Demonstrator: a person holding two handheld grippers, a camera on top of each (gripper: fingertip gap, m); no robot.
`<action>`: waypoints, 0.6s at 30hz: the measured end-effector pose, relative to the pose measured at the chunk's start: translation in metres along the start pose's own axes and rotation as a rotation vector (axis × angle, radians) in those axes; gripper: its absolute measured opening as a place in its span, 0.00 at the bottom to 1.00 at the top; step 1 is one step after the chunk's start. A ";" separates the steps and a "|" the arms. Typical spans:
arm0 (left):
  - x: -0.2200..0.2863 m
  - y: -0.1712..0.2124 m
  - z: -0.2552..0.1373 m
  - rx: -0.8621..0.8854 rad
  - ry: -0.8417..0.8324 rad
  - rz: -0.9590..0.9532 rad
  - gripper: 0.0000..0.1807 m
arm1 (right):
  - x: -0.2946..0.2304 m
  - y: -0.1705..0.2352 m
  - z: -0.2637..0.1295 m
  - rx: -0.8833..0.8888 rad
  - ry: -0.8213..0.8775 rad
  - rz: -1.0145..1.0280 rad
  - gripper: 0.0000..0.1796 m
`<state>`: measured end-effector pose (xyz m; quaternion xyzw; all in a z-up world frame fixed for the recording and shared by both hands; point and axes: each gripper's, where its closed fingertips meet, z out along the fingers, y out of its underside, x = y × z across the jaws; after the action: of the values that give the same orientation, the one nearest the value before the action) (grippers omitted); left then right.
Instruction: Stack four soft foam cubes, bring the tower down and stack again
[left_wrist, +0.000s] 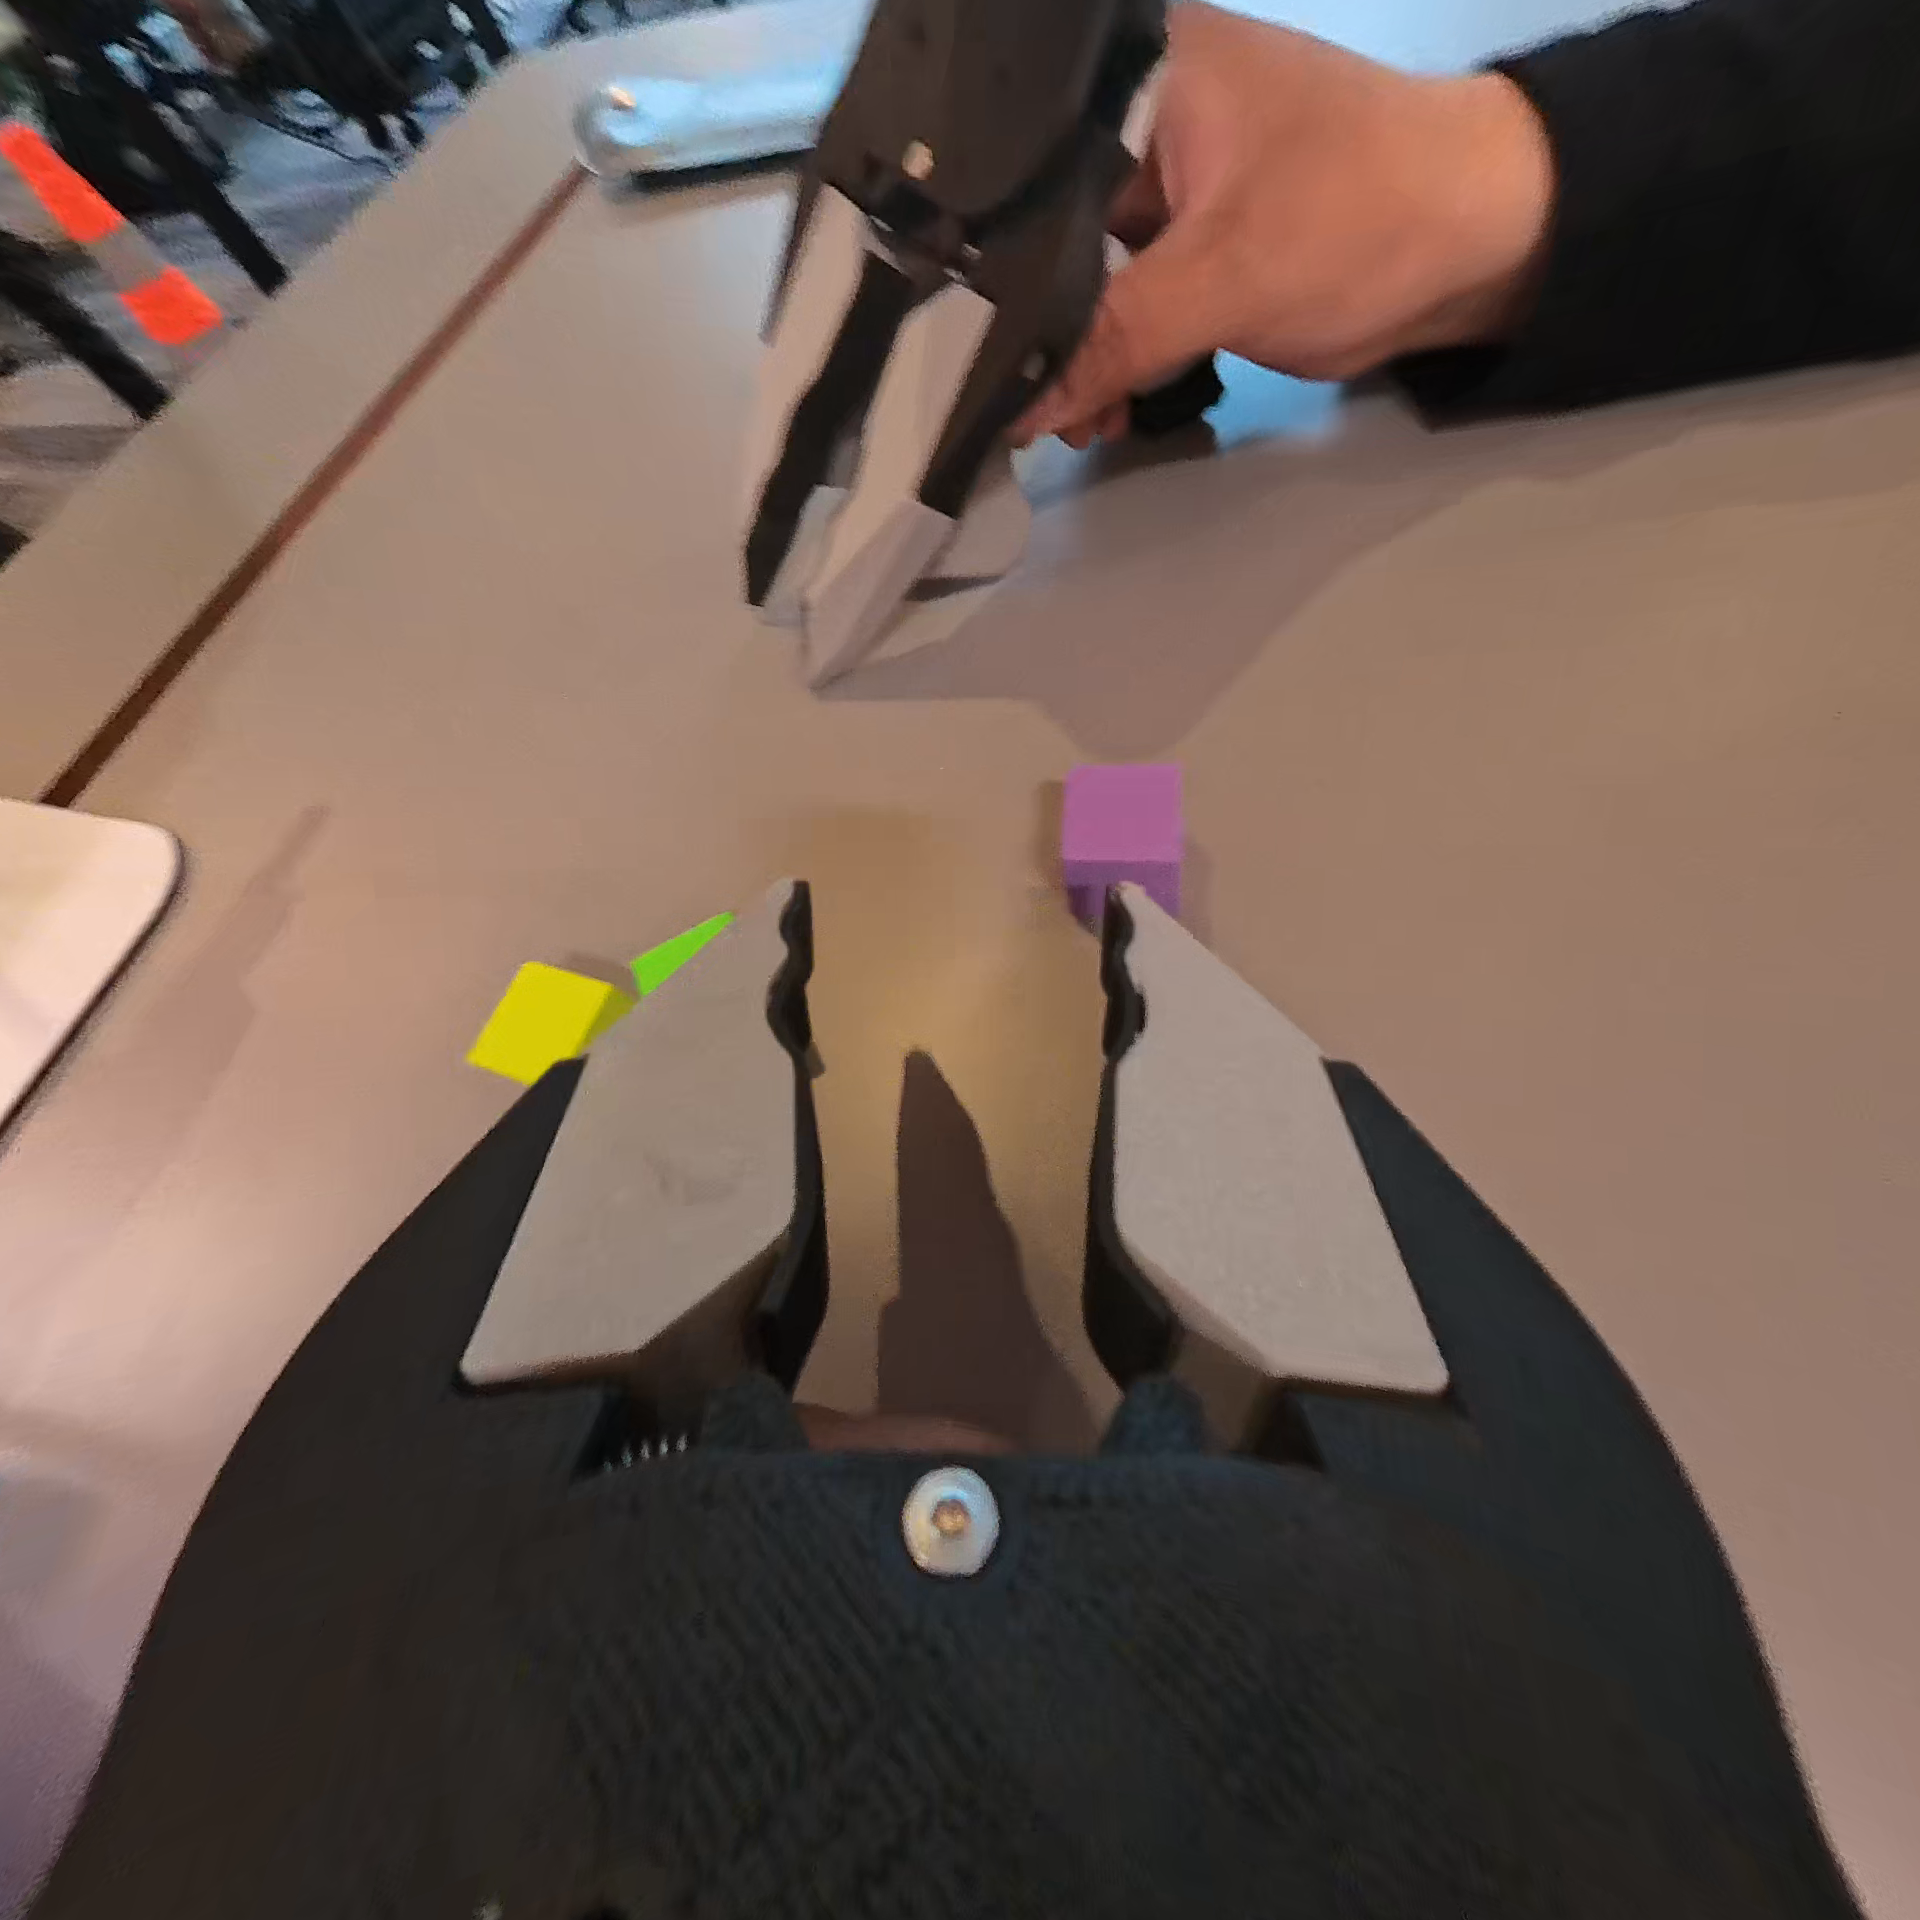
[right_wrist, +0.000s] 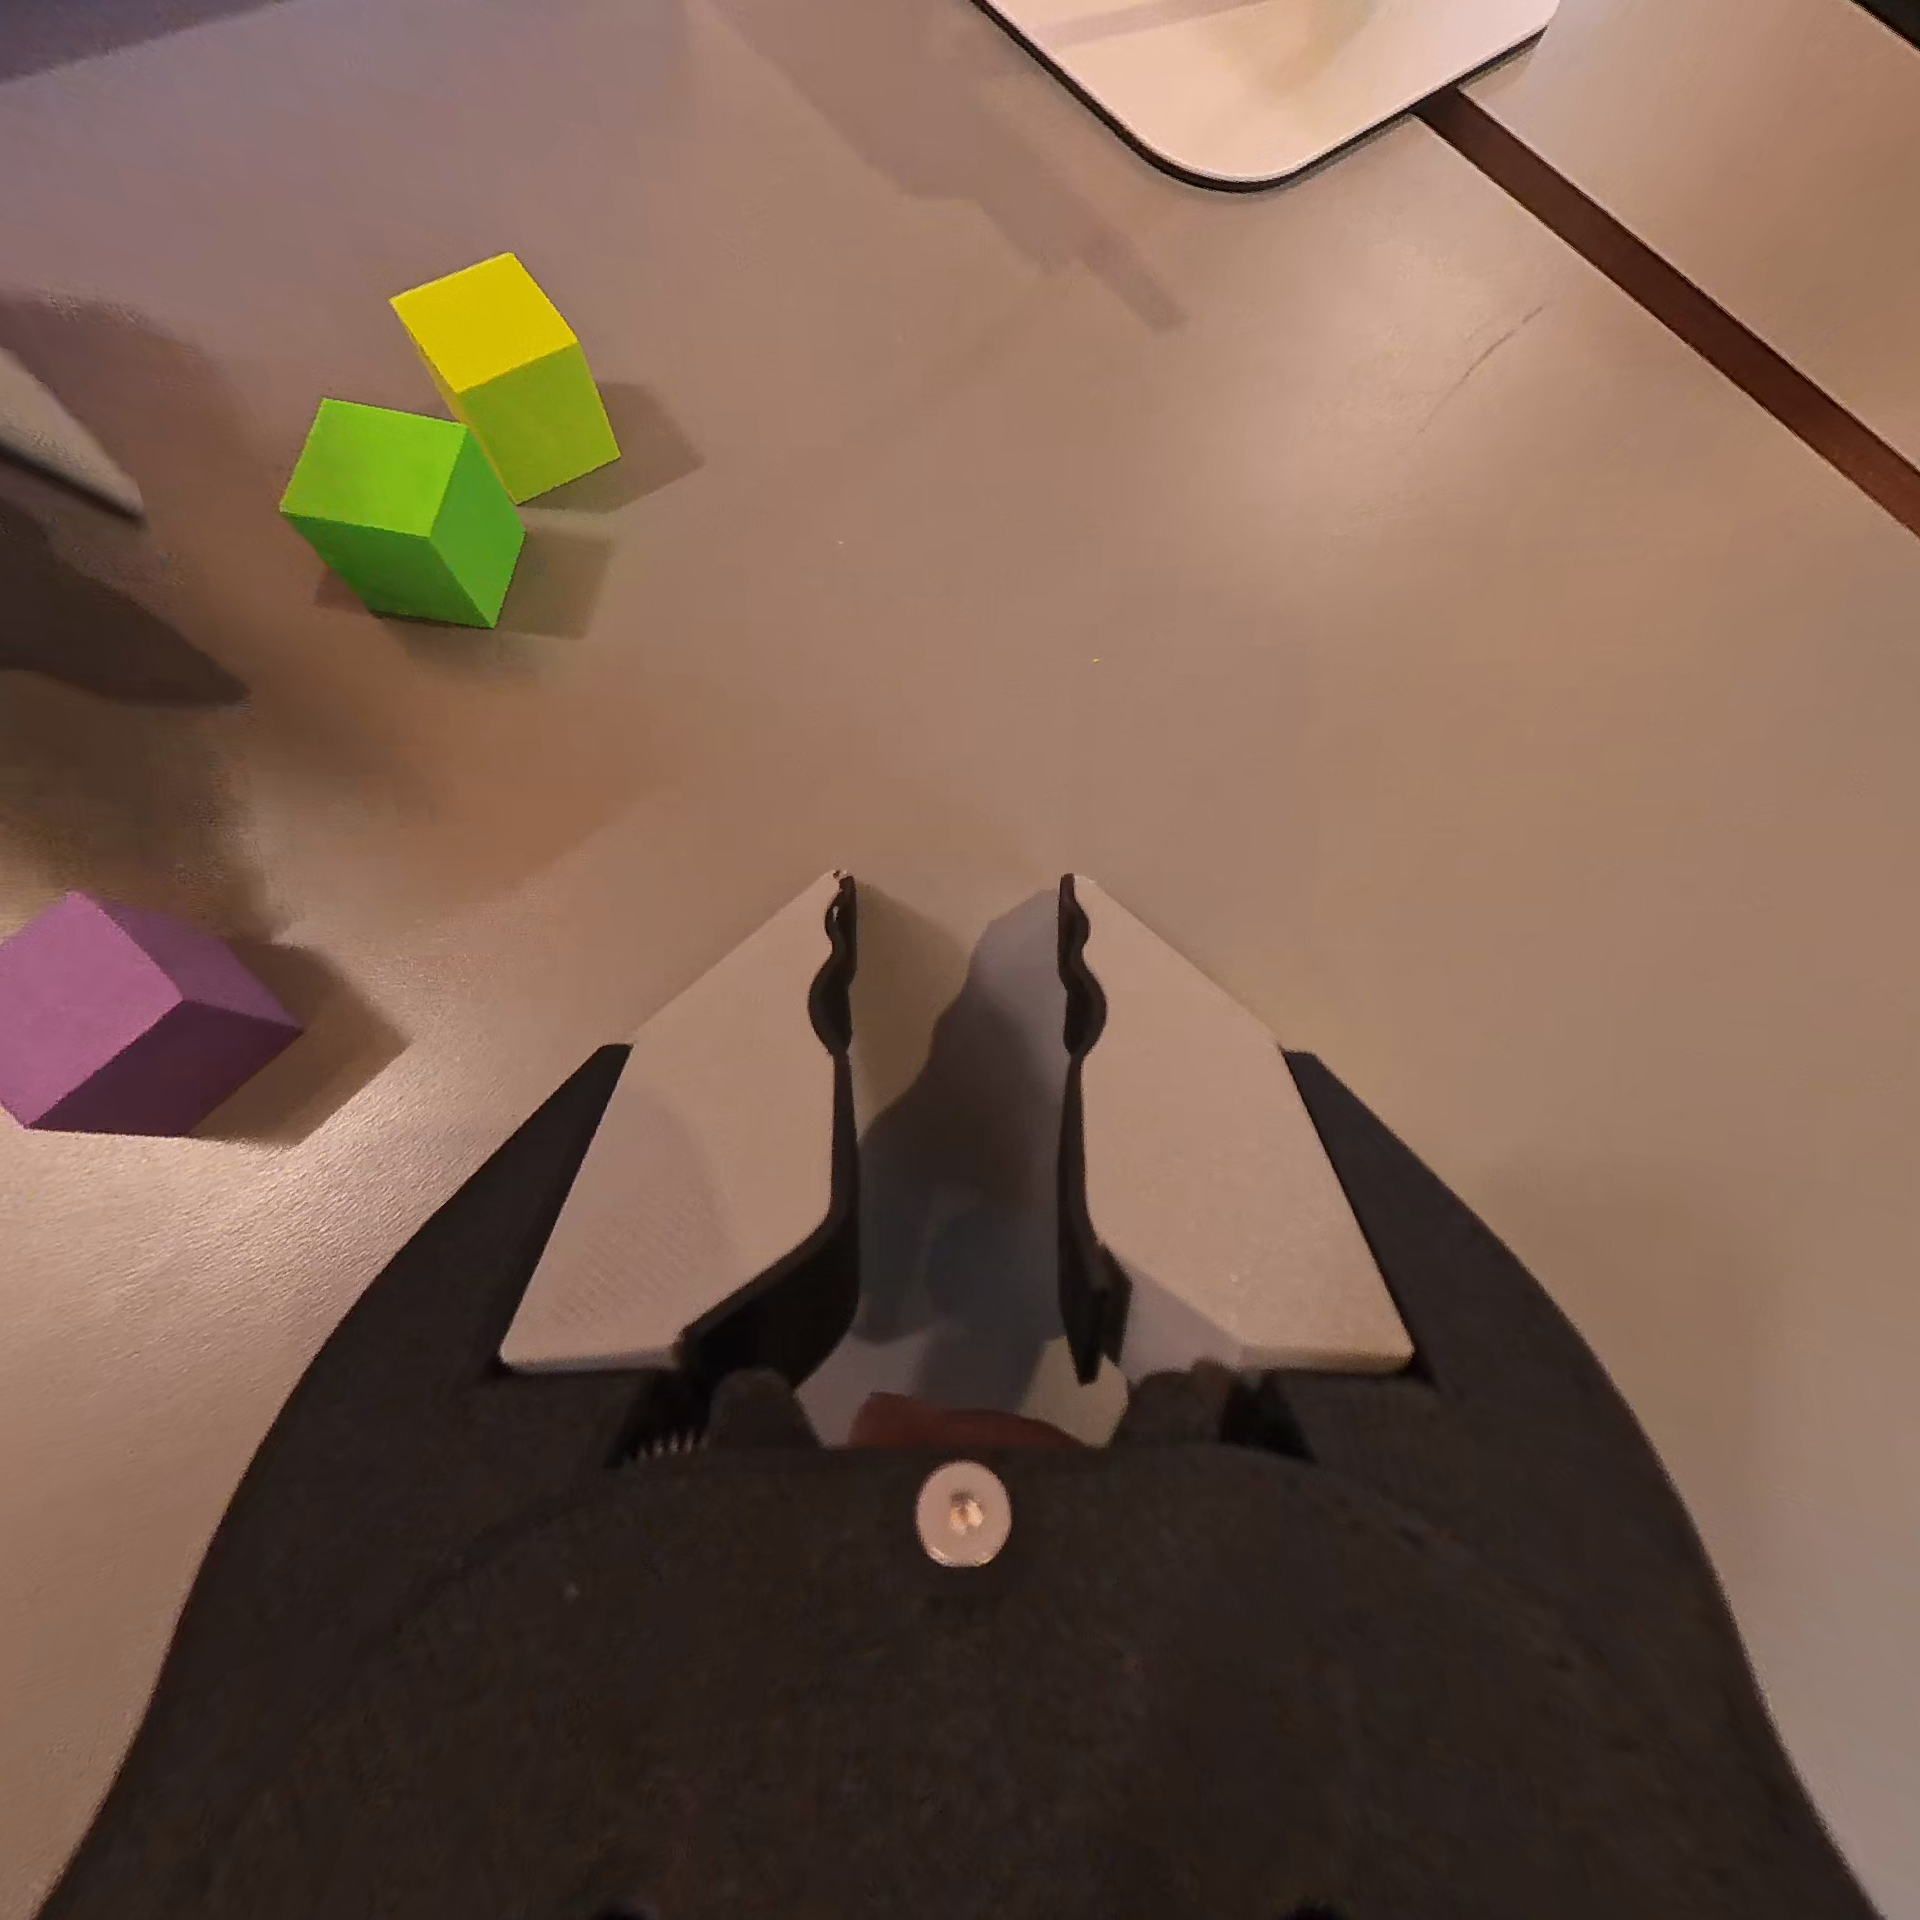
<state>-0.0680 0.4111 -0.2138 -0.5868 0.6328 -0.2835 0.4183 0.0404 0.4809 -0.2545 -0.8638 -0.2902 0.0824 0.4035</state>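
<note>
The left gripper (left_wrist: 951, 904) is hovering with fingers spread and nothing between them, bare table (left_wrist: 1507, 831) ahead. Just past its tips the purple cube (left_wrist: 1122, 821) is sitting; the yellow cube (left_wrist: 540, 1018) and green cube (left_wrist: 681, 951) are touching leftward. Farther off, the right gripper (right_wrist: 956, 883) is gaping empty, near the table's seam (left_wrist: 312, 488).

I see a beige worktop (right_wrist: 1143, 623) with a dark seam (left_wrist: 312, 488); black chair legs (left_wrist: 156, 208) stand beyond it.
</note>
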 end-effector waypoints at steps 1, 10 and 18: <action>-0.007 -0.002 -0.003 0.022 -0.029 -0.018 0.29 | 0.000 0.000 0.000 0.000 -0.001 -0.001 0.20; -0.041 0.014 -0.001 -0.041 -0.198 -0.123 0.24 | 0.004 0.000 -0.001 0.001 0.032 0.003 0.25; -0.062 0.040 0.005 -0.200 -0.351 -0.166 0.19 | 0.003 0.000 -0.001 0.000 0.028 0.004 0.24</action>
<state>-0.0863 0.4787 -0.2380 -0.7158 0.5246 -0.1462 0.4371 0.0434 0.4821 -0.2538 -0.8654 -0.2827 0.0710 0.4077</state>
